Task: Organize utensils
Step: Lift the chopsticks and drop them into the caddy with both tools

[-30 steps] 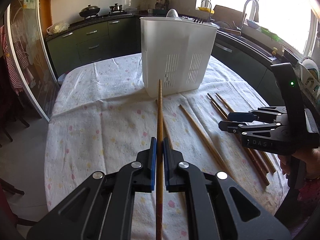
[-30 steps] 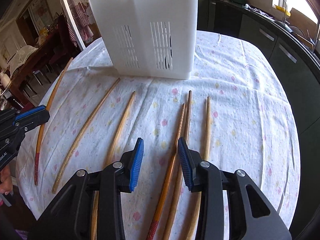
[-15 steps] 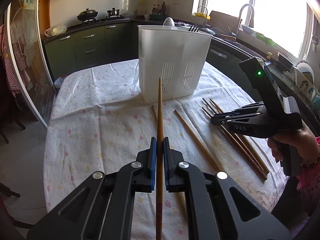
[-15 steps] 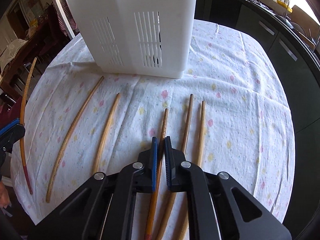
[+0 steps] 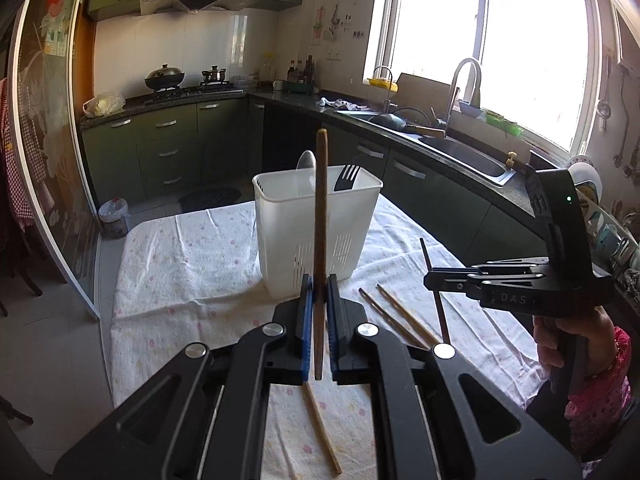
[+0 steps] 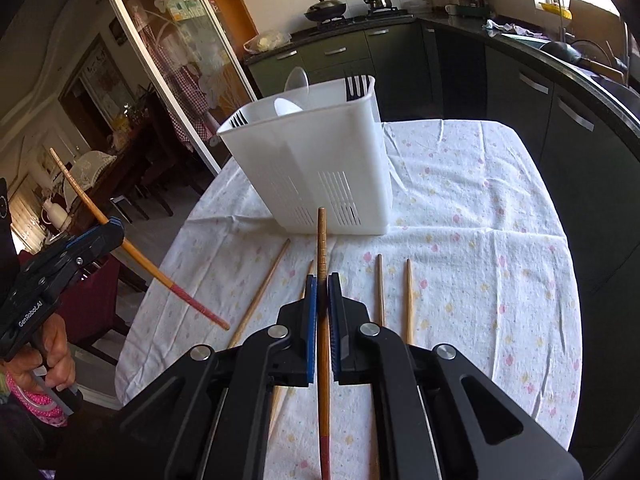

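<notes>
Kitchen table (image 6: pixel 500 200): I've got both grippers (image 5: pixel 318 320) (image 6: pixel 322 312) clamped on one chopstick (image 5: pixel 320 216) (image 6: pixel 322 240) each, white caddy (image 6: pixel 320 160) far-centre holds forks and a spoon, four chopsticks (image 6: pixel 380 288) left lying near.

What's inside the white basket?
Inside the white basket a spoon and two forks poke up. Its walls hide their handles and anything lower down.
</notes>
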